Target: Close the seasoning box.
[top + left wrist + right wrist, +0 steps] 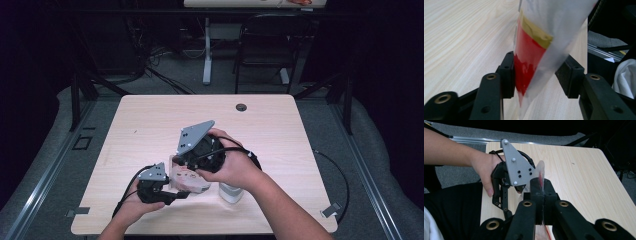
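Observation:
A clear plastic bag (189, 181) with red and yellow contents hangs between my two grippers over the near middle of the wooden table (150, 120). My right gripper (541, 187) is shut on the bag's thin edge (539, 173); in the high view it (183, 168) comes in from the right under its grey plate. My left gripper (537, 75) has its jaws wide apart around the bag's lower corner (529, 57), the left pad (507, 75) right beside the film. From above, this gripper (179, 194) sits at the bag's near left side.
A small white container (231, 193) stands on the table under the right forearm. A round cable hole (241, 107) lies near the far edge. A black chair (265, 45) and a desk leg stand beyond the table. Cables trail from both grippers.

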The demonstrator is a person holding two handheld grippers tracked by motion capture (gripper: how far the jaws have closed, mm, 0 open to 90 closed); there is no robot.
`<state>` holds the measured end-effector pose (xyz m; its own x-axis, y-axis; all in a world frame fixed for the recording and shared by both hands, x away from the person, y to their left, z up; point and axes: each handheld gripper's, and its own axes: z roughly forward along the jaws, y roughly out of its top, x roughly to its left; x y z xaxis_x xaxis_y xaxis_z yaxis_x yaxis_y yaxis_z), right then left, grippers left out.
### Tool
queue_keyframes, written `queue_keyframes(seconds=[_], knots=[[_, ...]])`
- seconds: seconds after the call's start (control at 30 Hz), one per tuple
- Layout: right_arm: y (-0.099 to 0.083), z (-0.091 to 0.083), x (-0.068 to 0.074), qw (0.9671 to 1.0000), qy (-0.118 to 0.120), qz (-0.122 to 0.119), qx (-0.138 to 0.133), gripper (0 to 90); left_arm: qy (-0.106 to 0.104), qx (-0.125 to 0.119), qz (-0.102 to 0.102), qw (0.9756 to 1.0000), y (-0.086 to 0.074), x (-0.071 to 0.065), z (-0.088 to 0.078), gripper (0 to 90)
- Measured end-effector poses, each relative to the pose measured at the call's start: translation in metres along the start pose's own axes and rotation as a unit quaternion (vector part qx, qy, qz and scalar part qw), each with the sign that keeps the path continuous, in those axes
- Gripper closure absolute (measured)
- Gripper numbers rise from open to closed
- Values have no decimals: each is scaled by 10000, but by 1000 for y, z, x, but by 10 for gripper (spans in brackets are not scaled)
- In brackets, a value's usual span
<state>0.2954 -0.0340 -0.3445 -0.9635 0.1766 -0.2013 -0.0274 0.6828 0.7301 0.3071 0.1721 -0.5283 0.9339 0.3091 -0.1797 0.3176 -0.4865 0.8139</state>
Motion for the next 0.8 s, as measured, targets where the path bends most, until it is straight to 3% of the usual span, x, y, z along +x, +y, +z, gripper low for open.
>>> queue_keyframes(seconds=[0.37, 0.8], knots=[[-4, -4, -2, 10000, 2, 66, -74, 900, -19, 185, -46, 9998, 1, -1, -10, 615], [-18, -12, -6, 9996, 72, 198, -176, 899, -133, 713, -6, 9974, 11, 0, -22, 655]])
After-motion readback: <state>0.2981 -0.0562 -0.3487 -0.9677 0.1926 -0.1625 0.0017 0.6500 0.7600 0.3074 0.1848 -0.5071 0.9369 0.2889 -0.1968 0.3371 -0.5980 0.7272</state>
